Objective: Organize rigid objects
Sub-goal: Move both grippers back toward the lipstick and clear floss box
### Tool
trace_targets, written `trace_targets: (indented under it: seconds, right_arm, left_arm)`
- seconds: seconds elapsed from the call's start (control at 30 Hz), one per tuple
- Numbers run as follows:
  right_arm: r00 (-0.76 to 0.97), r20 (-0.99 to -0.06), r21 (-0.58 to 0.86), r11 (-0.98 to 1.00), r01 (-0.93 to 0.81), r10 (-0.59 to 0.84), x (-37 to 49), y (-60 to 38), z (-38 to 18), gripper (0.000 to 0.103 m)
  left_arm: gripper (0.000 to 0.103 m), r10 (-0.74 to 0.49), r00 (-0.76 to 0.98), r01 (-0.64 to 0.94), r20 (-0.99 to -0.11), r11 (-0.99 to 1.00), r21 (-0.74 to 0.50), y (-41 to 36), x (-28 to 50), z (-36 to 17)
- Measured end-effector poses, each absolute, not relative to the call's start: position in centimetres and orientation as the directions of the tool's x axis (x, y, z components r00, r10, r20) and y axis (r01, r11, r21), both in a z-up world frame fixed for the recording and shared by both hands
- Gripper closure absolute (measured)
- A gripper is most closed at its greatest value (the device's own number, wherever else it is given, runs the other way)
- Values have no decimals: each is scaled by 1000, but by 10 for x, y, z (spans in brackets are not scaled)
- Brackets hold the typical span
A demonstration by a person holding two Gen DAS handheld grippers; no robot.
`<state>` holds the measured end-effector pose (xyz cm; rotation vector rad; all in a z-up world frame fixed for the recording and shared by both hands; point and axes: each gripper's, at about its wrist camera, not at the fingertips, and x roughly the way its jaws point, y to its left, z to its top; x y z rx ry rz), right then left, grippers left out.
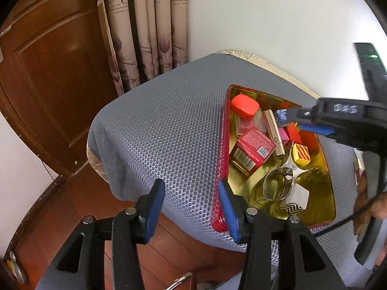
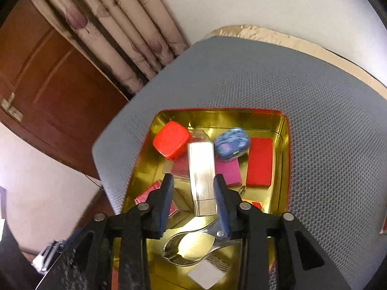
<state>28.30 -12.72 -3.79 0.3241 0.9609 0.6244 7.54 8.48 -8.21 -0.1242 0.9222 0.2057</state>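
Overhead, grey mesh mat (image 1: 169, 125) meets curtain (image 1: 150, 24).

— How many tins? 
— One tin (image 2: 285, 130), gold inside, red outside.
— Inside it?
— One red-lidded jar (image 2: 172, 140), one silver ribbed case (image 2: 202, 174), one blue patterned lump (image 2: 232, 143), one metal clip (image 1: 281, 181).
— Boxes and blocks?
— One red box with a barcode (image 1: 251, 148), one flat red block (image 2: 260, 162), one pink block (image 2: 228, 171), one striped yellow cube (image 1: 301, 154), one zigzag-edged white block (image 1: 296, 199).
— Grippers?
— Two: left gripper (image 1: 192, 207), right gripper (image 2: 193, 204).
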Motion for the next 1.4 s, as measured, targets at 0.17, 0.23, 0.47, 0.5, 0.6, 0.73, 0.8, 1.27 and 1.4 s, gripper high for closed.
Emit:
trace_targets:
  seconds: [0.17,0.23,0.47,0.5,0.6,0.73,0.8,1.27,1.4]
  right_arm:
    - [561,-586,497,806,-321,585,245,-181,-30,57]
    - [629,-595,418,862,-288,499,225,-205,-35,51]
    - [736,-674,73,997,-17,62,167,-316,-90,28]
    - [726,-688,55,998,19,24,160,-334,-99,28]
    - [684,-724,2,991,132,-90,142,-389,-126,25]
    - [632,-751,-22,965,262,-189,120,-456,-154,24]
    - [624,-752,-15,952,305,-212,111,-476,-161,18]
    - [622,-780,201,915,351,-67,107,-533,-183,7]
    - [646,-763,251,904,345,-35,103,-538,-182,7]
  left_arm:
    - [57,150,613,-210,-776,977,22,77,72,-76]
    - [57,153,621,-200,-769,979,33,74,71,-74]
    - [57,187,646,-178,-740,980,92,59,65,-69]
    - [56,193,650,-174,-735,979,104,56,64,-68]
    - [56,218,660,-164,-719,976,144,46,60,-67]
    - [56,214,680,-122,-701,976,180,28,56,-64]
    - [56,158,697,-72,-699,986,151,15,53,-58]
    - [54,-222,539,477,-812,875,78,-224,115,-61]
    - [54,-200,488,503,-850,860,86,-278,151,-80]
